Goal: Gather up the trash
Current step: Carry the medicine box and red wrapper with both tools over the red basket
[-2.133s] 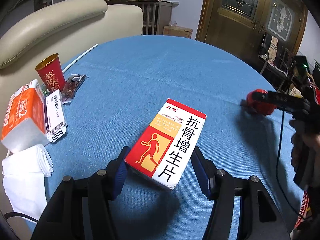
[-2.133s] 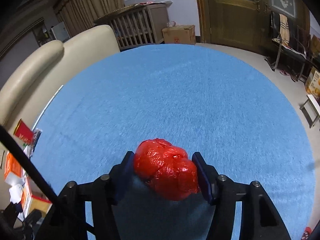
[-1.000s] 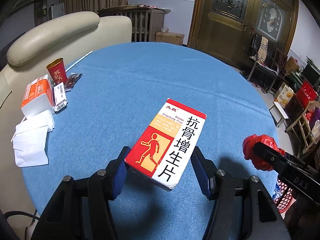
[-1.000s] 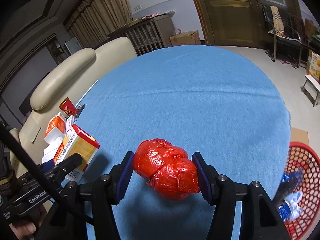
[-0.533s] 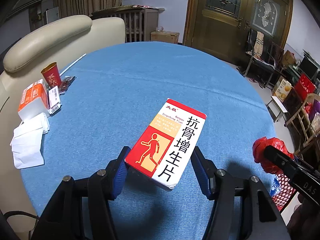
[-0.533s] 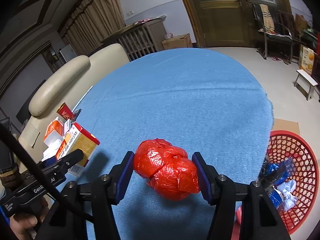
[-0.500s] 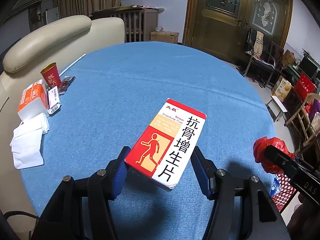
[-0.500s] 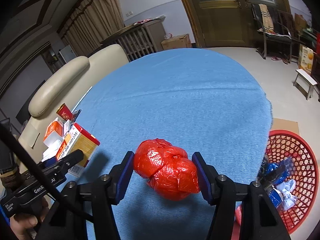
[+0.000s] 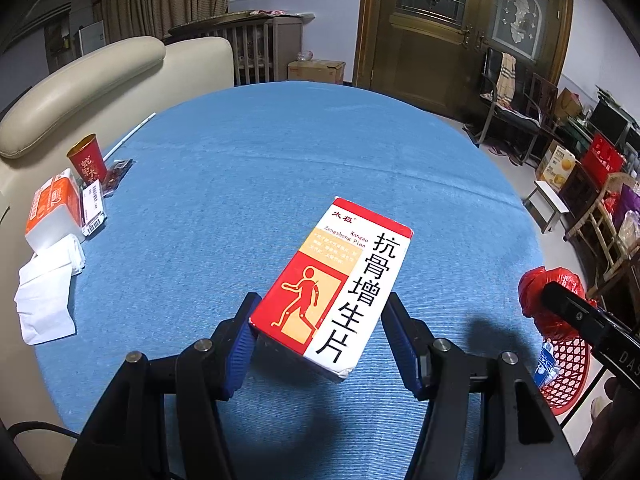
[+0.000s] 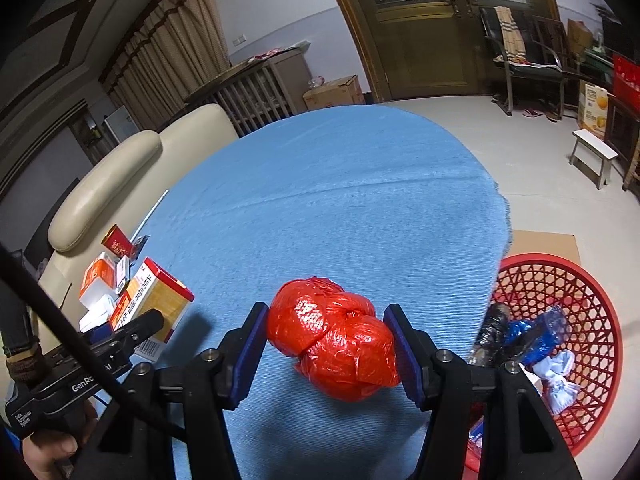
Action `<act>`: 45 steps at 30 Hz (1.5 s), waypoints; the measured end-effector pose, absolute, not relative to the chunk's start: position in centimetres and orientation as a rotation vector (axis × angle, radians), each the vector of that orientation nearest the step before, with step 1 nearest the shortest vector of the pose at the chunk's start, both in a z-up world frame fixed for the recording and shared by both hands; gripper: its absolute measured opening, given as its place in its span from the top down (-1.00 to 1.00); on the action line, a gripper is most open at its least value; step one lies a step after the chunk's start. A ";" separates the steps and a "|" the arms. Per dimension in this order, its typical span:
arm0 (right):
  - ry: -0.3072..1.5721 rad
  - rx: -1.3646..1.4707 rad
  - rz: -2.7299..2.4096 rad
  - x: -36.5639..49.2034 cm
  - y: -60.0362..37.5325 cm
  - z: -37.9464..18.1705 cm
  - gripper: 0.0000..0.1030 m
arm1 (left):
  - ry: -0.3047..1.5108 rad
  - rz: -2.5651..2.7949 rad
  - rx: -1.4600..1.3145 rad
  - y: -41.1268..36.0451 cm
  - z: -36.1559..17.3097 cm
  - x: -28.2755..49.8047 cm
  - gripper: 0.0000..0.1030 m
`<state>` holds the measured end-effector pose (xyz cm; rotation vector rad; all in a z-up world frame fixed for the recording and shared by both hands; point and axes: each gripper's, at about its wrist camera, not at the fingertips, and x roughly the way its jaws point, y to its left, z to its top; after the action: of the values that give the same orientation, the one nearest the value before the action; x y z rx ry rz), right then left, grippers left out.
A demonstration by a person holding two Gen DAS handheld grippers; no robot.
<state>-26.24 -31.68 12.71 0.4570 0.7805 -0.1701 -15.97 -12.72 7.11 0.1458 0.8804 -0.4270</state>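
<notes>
We see a blue bench (image 9: pixel 280 152), a red, yellow and white box (image 9: pixel 340 280), a red bag (image 10: pixel 336 340), and a red lattice basket (image 10: pixel 580 308).

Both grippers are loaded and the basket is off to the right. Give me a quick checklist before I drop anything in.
1. Right gripper shut on red bag: ok.
2. Left gripper shut on medicine box: ok.
3. Red basket in view on the floor beside the table: ok.
4. Red bag over the basket: not ok, it hangs above the table edge.
5. Room in the basket: ok, it holds blue and white trash but the far part is open.
6. Clear gap between the two grippers: cannot tell.
</notes>
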 end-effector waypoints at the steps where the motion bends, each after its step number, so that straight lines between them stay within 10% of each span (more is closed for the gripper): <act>1: 0.780 0.458 -0.172 -26.3 -31.8 12.7 -0.20 | 0.880 -0.430 0.148 -12.8 7.1 -16.0 -0.21; 45: 0.680 0.528 -0.451 -35.9 -40.8 15.8 -0.20 | 0.829 -0.666 0.250 -22.8 9.1 -20.5 -0.21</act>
<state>-35.92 -40.78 15.84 0.5278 0.6796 -0.4505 -20.50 -22.81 9.05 0.2496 0.8293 -0.6657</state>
